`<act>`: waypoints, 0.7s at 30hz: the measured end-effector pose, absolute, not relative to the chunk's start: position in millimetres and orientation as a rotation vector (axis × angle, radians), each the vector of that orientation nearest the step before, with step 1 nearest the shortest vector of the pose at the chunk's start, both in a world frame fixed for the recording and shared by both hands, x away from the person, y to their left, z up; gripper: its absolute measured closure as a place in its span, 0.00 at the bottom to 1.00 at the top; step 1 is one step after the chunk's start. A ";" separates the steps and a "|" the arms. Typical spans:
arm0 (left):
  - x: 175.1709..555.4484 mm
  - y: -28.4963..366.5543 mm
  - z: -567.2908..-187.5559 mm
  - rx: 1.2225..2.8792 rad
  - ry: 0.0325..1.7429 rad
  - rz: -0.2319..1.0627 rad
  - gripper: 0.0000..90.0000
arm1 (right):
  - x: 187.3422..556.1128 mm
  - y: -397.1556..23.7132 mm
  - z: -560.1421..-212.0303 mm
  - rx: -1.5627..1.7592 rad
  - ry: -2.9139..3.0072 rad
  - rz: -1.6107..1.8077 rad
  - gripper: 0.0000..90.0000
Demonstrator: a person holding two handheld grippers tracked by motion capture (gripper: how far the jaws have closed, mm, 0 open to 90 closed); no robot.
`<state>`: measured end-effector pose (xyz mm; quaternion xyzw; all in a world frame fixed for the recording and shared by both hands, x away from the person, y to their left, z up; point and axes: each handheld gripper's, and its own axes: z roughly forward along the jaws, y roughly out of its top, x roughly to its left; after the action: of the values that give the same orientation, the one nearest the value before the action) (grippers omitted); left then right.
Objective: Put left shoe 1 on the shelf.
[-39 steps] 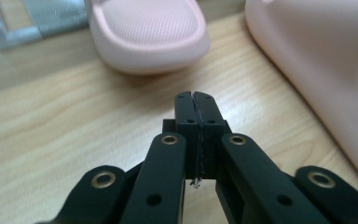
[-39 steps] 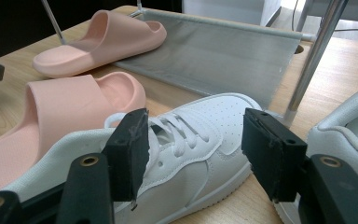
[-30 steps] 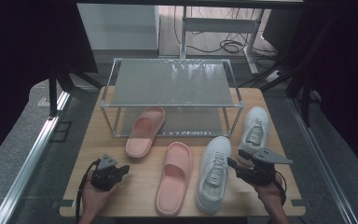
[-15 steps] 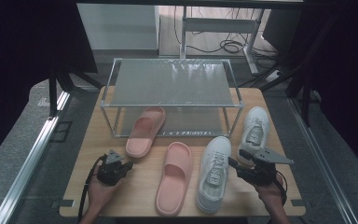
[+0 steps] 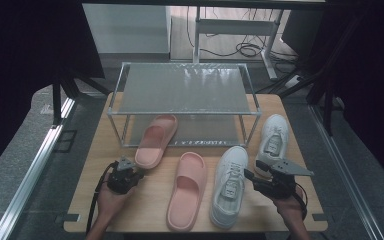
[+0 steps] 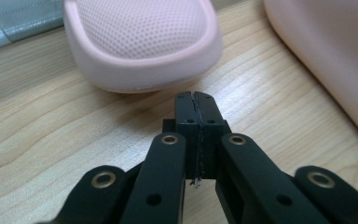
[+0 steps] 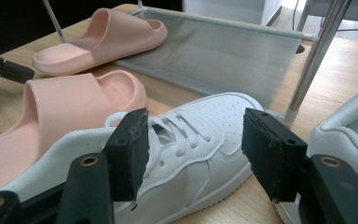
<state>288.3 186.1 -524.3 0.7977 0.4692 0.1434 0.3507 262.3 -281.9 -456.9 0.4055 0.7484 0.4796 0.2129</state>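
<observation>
Two pink slides and two white sneakers lie on the wooden table (image 5: 100, 150). My left gripper (image 5: 129, 166) is shut with nothing in it, its tips (image 6: 196, 99) just short of the heel of the far pink slide (image 5: 155, 140) (image 6: 144, 42). The near pink slide (image 5: 187, 190) (image 6: 326, 56) lies to its right. My right gripper (image 5: 249, 175) (image 7: 193, 137) is open and points at the side of the near white sneaker (image 5: 230, 185) (image 7: 200, 158), apart from it. The second sneaker (image 5: 274, 140) (image 7: 349, 126) lies behind that gripper's right jaw.
A metal rack (image 5: 182, 90) with two mesh shelves stands at the back of the table; the far slide's toe reaches under its lower shelf (image 7: 214, 51). A rack leg (image 7: 314, 56) rises just past the near sneaker. Dark floor drops off beyond the table's edges.
My left gripper has slid forward and to the right, closer to the far pink slide's heel. The right gripper and all the shoes have stayed where they were.
</observation>
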 end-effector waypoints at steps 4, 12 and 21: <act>290.0 184.8 -524.2 2.072 1.213 0.376 1.00 | 262.9 -282.9 -457.4 1.129 2.076 1.331 0.46; 296.1 181.8 -526.4 2.074 1.220 0.374 1.00 | 262.6 -282.9 -457.0 1.129 2.075 1.331 0.46; 299.4 175.9 -525.8 2.089 1.211 0.361 1.00 | 263.1 -281.1 -458.3 1.124 2.082 1.327 0.46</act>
<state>299.4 175.9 -525.8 0.8038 0.4660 0.1387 0.3428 263.1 -281.1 -458.3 0.4049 0.7499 0.4780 0.2125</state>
